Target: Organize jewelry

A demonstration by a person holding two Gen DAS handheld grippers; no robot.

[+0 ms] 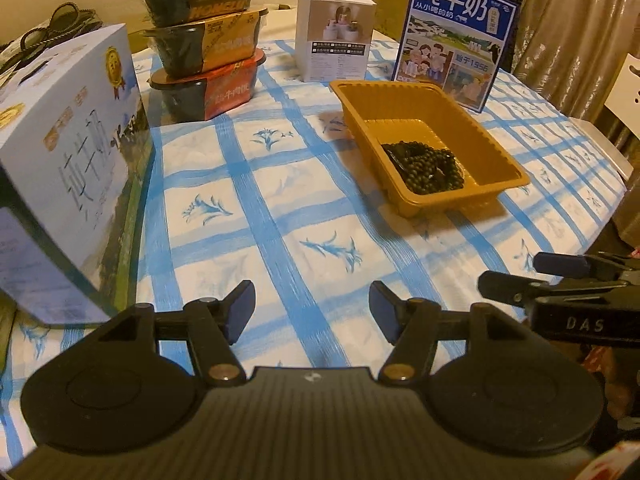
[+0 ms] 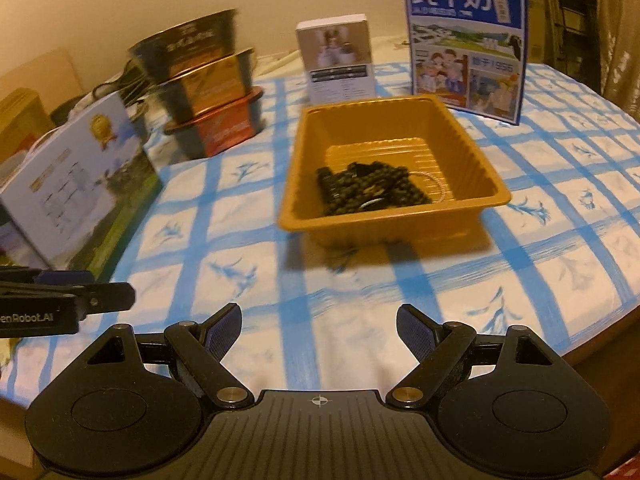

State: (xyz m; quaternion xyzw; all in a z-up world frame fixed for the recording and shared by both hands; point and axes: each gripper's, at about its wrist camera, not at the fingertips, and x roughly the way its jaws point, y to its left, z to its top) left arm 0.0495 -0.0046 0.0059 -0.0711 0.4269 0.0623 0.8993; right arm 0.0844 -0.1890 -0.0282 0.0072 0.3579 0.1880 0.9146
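Blue-checked white tablecloth [image 2: 360, 280] fills my view, the amber ribbed plastic tray [image 2: 476, 160] ahead with its long axis running away from me. Dark beaded jewelry [image 2: 372, 190] lies in its near end. My right gripper [image 2: 319, 330] faces it more squarely than my left gripper [image 1: 312, 308]; both sets of jaws stand apart, empty.

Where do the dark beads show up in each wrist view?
Left wrist: dark beads lie right of centre, in the near corner of the yellow tray.
Right wrist: dark beads lie near centre, in the tray's near half.
Shared landmark: blue milk carton behind the tray.
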